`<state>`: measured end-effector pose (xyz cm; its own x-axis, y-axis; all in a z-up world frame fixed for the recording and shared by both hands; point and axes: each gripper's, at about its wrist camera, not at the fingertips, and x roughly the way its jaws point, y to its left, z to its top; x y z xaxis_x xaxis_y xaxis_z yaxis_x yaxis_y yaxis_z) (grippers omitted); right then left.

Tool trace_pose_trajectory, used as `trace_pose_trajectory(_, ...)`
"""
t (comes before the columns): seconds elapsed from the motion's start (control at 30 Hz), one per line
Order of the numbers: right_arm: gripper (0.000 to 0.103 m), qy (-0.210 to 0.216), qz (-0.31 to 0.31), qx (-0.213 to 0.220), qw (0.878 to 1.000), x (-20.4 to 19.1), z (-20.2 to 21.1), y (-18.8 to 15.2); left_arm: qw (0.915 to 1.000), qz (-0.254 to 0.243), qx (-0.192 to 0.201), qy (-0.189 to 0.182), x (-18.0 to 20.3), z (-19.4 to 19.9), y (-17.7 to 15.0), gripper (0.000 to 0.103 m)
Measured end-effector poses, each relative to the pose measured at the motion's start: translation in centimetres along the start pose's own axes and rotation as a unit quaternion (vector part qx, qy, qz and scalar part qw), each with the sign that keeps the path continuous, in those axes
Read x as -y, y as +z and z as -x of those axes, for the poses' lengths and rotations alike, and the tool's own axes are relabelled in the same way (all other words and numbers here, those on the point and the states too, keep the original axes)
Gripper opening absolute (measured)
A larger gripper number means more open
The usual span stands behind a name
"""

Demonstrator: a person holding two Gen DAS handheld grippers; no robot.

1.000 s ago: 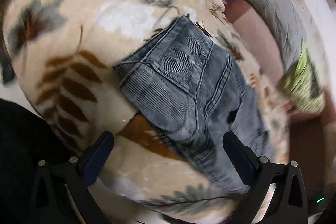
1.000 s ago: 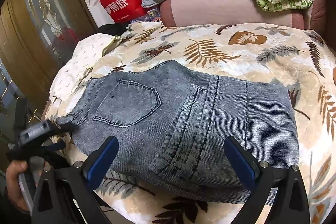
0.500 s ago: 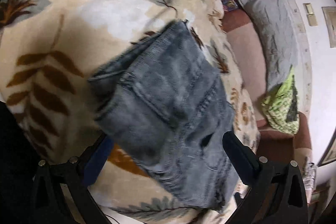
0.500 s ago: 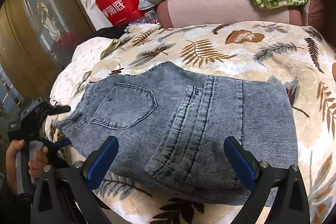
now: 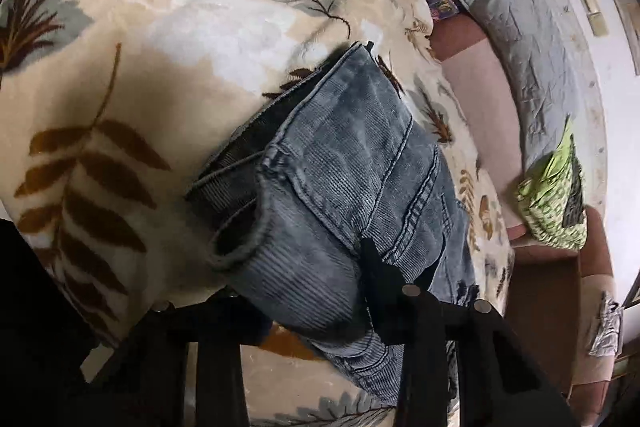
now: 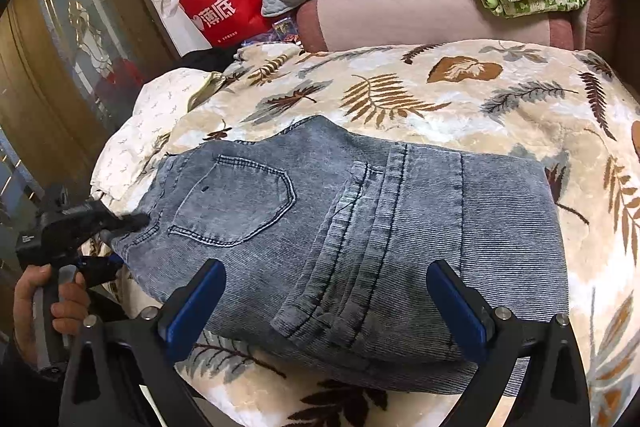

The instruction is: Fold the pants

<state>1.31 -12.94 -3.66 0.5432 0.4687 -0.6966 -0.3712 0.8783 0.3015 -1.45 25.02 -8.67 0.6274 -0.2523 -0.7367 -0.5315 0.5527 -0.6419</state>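
Fingers (image 5: 372, 267) of left gripper (image 5: 304, 307) now clamp pants (image 6: 320, 227) (waistband).

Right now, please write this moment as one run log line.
step: fold | left gripper: shut on pants waistband | right gripper: open above pants | surface: leaf-print blanket

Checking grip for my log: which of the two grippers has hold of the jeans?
The left gripper: its jaws are closed on the waistband end of the jeans. The right gripper hovers open, jaws apart, gripping nothing.
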Motion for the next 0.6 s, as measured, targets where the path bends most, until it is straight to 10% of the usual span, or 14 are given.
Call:
trace_pose_trajectory(0.23, 0.101, 0.105, -0.012, -0.057, 0.993, -4.1, -2.7, 3.3, 0.9978, -0.056, 0.021, 0.027, 0.9, 0.0, -0.6, 0.034)
trace_pose_trajectory(0.4, 0.101, 0.207, -0.138, -0.14, 0.958, -4.6, -9.6, 8.0, 0.9972, -0.067, 0.021, 0.027, 0.8, 0.0, -0.5, 0.034)
trace_pose_trajectory(0.6, 0.101, 0.169, -0.186, -0.224, 0.942, -5.3, -16.0, 7.5, 0.9959, -0.084, 0.021, 0.026, 0.9, 0.0, -0.5, 0.034)
